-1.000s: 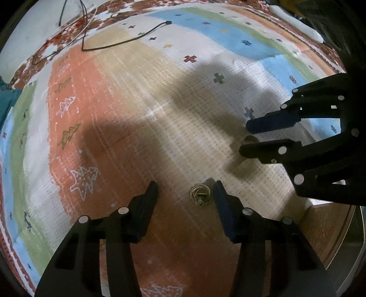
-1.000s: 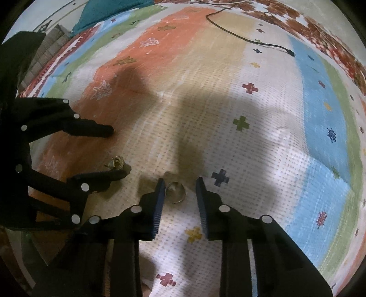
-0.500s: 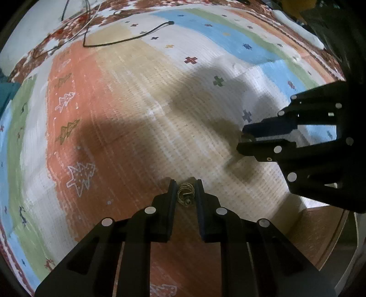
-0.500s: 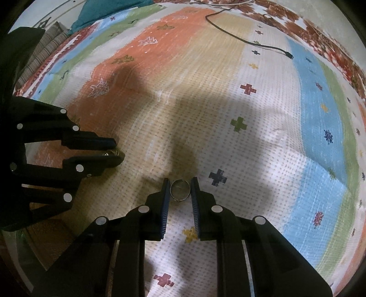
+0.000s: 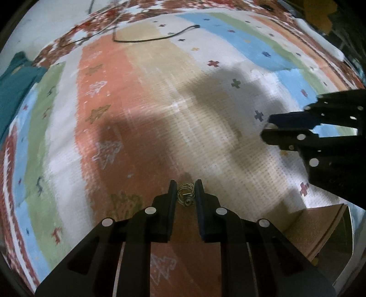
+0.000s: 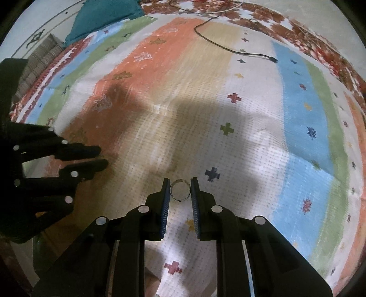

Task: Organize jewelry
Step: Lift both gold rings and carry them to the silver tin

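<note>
My left gripper (image 5: 185, 190) is shut on a small gold coiled earring (image 5: 185, 196) and holds it above the striped cloth. My right gripper (image 6: 180, 190) is shut on a plain silver ring (image 6: 180, 191), also lifted off the cloth. In the left wrist view the right gripper (image 5: 266, 128) shows at the right edge; the ring is hidden there. In the right wrist view the left gripper (image 6: 103, 155) shows at the left; the earring is hidden there.
A colourful striped woven cloth (image 6: 228, 114) covers the surface. A black cable (image 6: 228, 49) lies at the far side. A cork-lined wooden tray (image 5: 320, 228) sits at the near right. A teal cushion (image 6: 103, 16) lies at the far left.
Both grippers closed on their pieces, the left on the earring, the right on the ring, and have lifted them off the cloth.
</note>
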Tool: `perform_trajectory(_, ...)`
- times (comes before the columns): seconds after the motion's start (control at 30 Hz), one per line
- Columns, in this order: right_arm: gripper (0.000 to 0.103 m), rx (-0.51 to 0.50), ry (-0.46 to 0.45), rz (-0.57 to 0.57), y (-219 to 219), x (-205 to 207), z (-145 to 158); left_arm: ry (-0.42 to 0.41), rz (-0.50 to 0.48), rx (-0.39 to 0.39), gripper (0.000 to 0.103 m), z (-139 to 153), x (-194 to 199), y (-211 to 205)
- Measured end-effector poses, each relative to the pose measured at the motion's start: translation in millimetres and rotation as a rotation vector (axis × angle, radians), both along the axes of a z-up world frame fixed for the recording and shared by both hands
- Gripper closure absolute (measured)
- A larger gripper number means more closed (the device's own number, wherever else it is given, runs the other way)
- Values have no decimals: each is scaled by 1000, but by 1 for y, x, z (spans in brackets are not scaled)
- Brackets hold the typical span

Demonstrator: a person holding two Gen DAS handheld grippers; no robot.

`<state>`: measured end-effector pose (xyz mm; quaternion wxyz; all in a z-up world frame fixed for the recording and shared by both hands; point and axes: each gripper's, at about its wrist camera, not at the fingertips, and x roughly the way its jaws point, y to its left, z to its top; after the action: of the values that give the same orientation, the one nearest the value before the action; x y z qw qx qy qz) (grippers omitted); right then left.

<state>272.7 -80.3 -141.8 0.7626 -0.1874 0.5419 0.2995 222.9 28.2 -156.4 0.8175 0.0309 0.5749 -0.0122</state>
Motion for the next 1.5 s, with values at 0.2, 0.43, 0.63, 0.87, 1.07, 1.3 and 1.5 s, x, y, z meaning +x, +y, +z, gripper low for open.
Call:
perform_trajectory(0.2, 84, -12, -10, -87, -9, 4, 7, -25, 92, -67, 87, 19, -4, 5)
perform_trajectory(0.43, 84, -5, -25, -138, -22, 0, 19, -54, 119, -25, 87, 36, -10, -2)
perform_trajectory(0.63, 84, 40, -30, -190, -30, -10, 39, -68, 165, -36, 87, 53, -23, -3)
perform_trajectory(0.87, 84, 69, -32, -225, -35, -24, 48, -109, 164, -51, 87, 70, -38, -13)
perform_trajectory(1.07, 84, 66, -80, -203, -31, -41, 59, -125, 155, -53, 87, 77, -50, -14)
perform_trajectory(1.3, 84, 78, -117, -175, -31, -59, 71, -149, 181, -45, 87, 85, -64, -13)
perform_trajectory(1.5, 84, 81, -134, -165, -32, -73, 75, -162, 199, -86, 87, 91, -73, -14)
